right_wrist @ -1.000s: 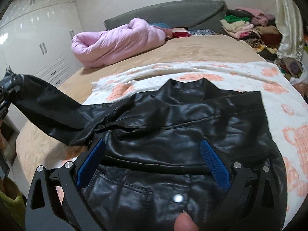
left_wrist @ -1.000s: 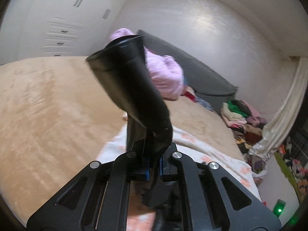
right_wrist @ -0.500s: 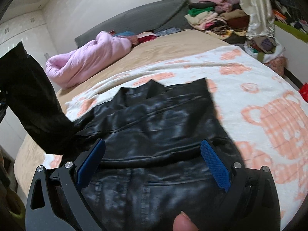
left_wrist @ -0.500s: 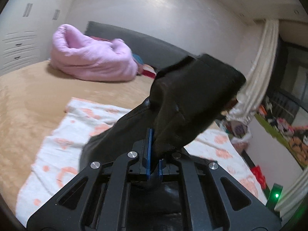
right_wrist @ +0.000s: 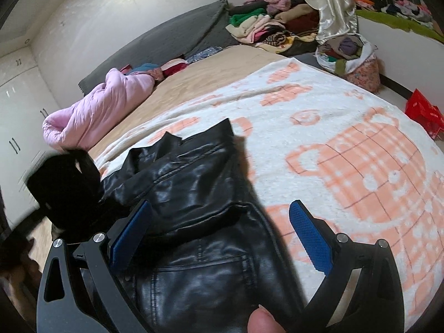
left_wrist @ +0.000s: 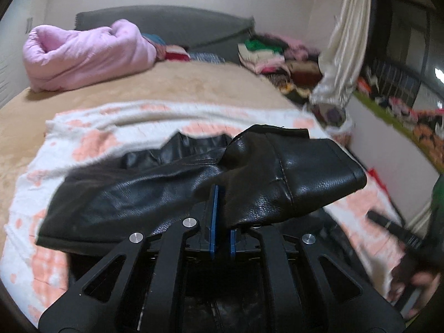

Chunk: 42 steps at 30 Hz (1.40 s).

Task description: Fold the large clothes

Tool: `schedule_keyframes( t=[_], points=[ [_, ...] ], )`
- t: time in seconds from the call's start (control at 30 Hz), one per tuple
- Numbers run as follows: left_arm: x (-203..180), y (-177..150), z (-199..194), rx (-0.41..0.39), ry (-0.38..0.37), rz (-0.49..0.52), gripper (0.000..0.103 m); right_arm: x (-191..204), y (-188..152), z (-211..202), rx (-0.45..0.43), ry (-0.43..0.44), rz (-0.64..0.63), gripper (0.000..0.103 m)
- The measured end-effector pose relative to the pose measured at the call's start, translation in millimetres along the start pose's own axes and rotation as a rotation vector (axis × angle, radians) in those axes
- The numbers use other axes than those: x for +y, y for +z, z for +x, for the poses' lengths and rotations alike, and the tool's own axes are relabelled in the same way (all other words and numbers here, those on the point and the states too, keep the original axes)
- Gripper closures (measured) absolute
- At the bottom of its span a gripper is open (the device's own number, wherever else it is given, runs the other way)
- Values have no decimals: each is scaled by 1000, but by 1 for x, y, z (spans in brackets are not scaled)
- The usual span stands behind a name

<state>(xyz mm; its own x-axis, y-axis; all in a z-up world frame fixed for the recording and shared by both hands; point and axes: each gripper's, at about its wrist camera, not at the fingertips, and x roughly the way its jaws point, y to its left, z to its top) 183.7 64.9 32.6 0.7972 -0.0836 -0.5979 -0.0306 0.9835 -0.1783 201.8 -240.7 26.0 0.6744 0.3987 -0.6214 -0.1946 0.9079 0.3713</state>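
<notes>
A black leather jacket point(right_wrist: 194, 183) lies on a white blanket with peach bears point(right_wrist: 347, 166) spread over the bed. My left gripper point(left_wrist: 222, 208) is shut on the jacket's sleeve point(left_wrist: 291, 177), which is lifted and drawn over the jacket's body point(left_wrist: 125, 194). In the right wrist view the same sleeve end point(right_wrist: 66, 183) shows blurred at the left. My right gripper point(right_wrist: 222, 208) is open just above the jacket's lower part, with leather under and between its blue pads point(right_wrist: 310, 236) but not pinched. A thumb tip point(right_wrist: 260, 322) shows at the bottom edge.
A rolled pink duvet point(left_wrist: 83, 52) and a grey headboard sit at the far end of the bed. A heap of clothes point(right_wrist: 272, 25), a full bag point(right_wrist: 355, 58) and a red object point(right_wrist: 424, 111) lie beyond the bed's right side. A person's hand point(left_wrist: 410, 285) is at the right.
My left gripper has swung the sleeve from out over the bare bed at the left to over the jacket, and lower. My right gripper has shifted sideways over the jacket and stayed open.
</notes>
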Motion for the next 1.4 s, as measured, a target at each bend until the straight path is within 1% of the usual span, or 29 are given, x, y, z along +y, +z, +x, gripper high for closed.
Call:
schedule_keyframes(
  t=[0.07, 0.17, 0.2, 0.27, 0.33, 0.37, 0.43, 0.47, 0.5, 0.53, 0.57, 0.6, 0.67, 0.7, 0.8, 0.83, 0.87, 0.9, 0.93, 0.97, 1.0, 1.03, 1.07, 1.1, 1.17, 1.2, 1.23, 1.3, 1.4],
  points=[
    [-10, -13, 13, 42, 13, 37, 101, -3, 0, 0, 1, -1, 6, 5],
    [-18, -34, 35, 110, 42, 106, 97, -5, 0, 2, 10, 12, 15, 5],
    [-22, -39, 37, 120, 50, 122, 96, -4, 0, 4, 17, 19, 16, 5],
    [-24, -53, 48, 162, 61, 153, 89, -2, 0, 7, 32, 39, 12, 5],
    [-23, -63, 52, 191, 67, 175, 60, 4, -1, 13, 57, 68, 6, 5],
    [-23, -67, 52, 198, 76, 191, 57, 6, 0, 17, 70, 89, 8, 5],
    [-26, -76, 51, 201, 91, 231, 56, 13, -1, 27, 116, 161, 29, 5],
    [-27, -78, 51, 205, 93, 243, 53, 17, -2, 33, 144, 196, 39, 5],
    [-26, -81, 50, 217, 89, 250, 46, 24, -3, 43, 187, 235, 50, 8],
    [-27, -83, 48, 224, 84, 252, 34, 31, -4, 50, 213, 257, 53, 13],
    [-27, -84, 46, 230, 69, 251, 28, 37, -6, 55, 230, 278, 50, 22],
    [-27, -86, 42, 231, 48, 244, 21, 46, -8, 65, 266, 315, 48, 27],
    [-26, -88, 35, 233, 29, 235, 21, 59, -11, 80, 312, 352, 59, 28],
    [-25, -89, 29, 232, 16, 227, 20, 66, -13, 91, 349, 365, 69, 28],
    [-13, -90, 8, 216, -37, 170, 17, 81, -18, 113, 419, 359, 85, 29],
    [-9, -89, 1, 207, -42, 161, 16, 85, -20, 120, 431, 359, 98, 31],
    [-4, -87, -5, 195, -40, 155, 16, 88, -20, 124, 434, 370, 108, 41],
    [5, -84, -16, 173, -30, 145, 16, 90, -20, 126, 432, 375, 110, 50],
    [12, -78, -21, 161, -19, 132, 15, 93, -20, 128, 426, 363, 97, 54],
    [24, -73, -29, 147, -1, 107, 15, 98, -18, 129, 414, 351, 75, 63],
    [35, -68, -35, 129, 16, 81, 15, 103, -15, 127, 385, 353, 47, 72],
    [46, -64, -40, 114, 34, 56, 14, 109, -10, 123, 357, 364, 14, 78],
    [58, -58, -45, 101, 55, 28, 14, 118, -3, 116, 321, 375, -37, 93],
    [75, -51, -52, 81, 95, -9, 13, 125, 3, 110, 286, 380, -78, 94],
    [101, -38, -60, 49, 161, -71, 13, 143, 22, 88, 187, 388, -186, 95],
    [114, -31, -64, 31, 196, -109, 11, 153, 35, 73, 133, 405, -245, 95],
    [130, -22, -70, 10, 238, -163, 10, 159, 47, 61, 92, 418, -291, 95],
    [151, -7, -75, -21, 260, -235, 10, 167, 67, 39, 26, 408, -385, 95],
    [161, 12, -70, -31, 278, -250, 10, 159, 88, 23, -30, 368, -485, 95]
  ],
)
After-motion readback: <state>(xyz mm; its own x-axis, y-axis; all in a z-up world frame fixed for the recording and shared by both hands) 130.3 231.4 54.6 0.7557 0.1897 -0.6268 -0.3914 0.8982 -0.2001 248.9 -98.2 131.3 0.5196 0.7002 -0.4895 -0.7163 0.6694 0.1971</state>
